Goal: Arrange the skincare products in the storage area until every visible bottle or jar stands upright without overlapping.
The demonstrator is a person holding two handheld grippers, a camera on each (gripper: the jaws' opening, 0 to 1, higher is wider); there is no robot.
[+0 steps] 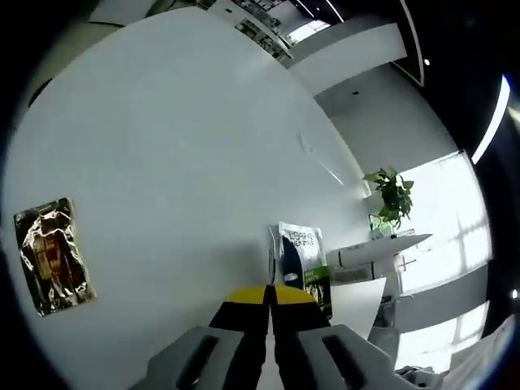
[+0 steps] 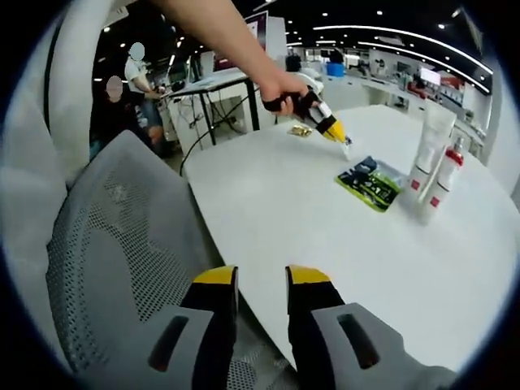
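In the left gripper view, a shiny foil sachet (image 1: 54, 254) lies flat on the white table (image 1: 179, 146) far off to the left of the left gripper (image 1: 269, 295), well apart from it. The left gripper's yellow-tipped jaws stand together with only a thin seam between them, and nothing can be made out between them. Just beyond and a little right of their tips lies a flat white and green packet (image 1: 304, 262); it seems to touch the tips, though the angle is too shallow to be sure. Further right, past the table edge, a potted plant (image 1: 390, 195) stands by a bright window. In the right gripper view, a grey mesh chair (image 2: 122, 252) sits left of and under the right gripper (image 2: 262, 276), whose jaws stand apart with an empty gap, hanging over the near edge of the table and the chair seat. Ahead and slightly right, at the far side of the table, a person's hand (image 2: 280, 88) holds the left gripper, its yellow tips down at the table just beside the green packet. Right of the packet, well ahead and to the right of the right gripper, a tall white tube (image 2: 428, 146) stands upright, and a smaller white bottle with a red collar (image 2: 443, 185) stands upright just beside it, the two close enough that they overlap from this view.
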